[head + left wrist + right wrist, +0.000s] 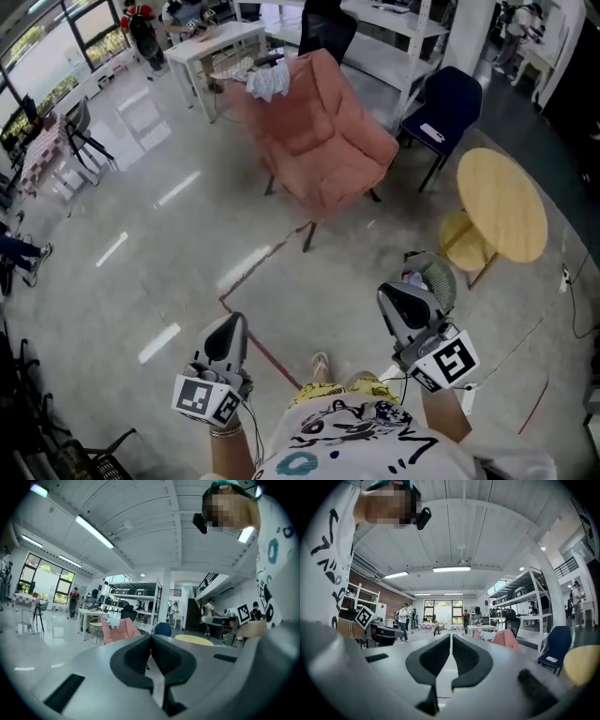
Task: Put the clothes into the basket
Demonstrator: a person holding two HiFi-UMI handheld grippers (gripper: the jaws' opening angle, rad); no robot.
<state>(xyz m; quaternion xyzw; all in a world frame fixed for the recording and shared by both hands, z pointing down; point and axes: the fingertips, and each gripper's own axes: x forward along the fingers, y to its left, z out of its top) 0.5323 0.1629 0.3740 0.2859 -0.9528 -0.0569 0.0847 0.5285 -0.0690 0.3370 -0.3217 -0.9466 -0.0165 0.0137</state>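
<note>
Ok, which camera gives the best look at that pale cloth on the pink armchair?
The head view: the pale cloth lies in full sight on the back of the pink armchair. Both gripper views show it only as a small, distant patch atop the chair.

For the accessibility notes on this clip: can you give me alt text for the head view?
A person holds two shut, empty tools, left tool and right tool, out over a grey floor. Ahead stands a pink armchair with a pale garment on its top edge; a round wooden table and a blue chair stand to its right.
</note>
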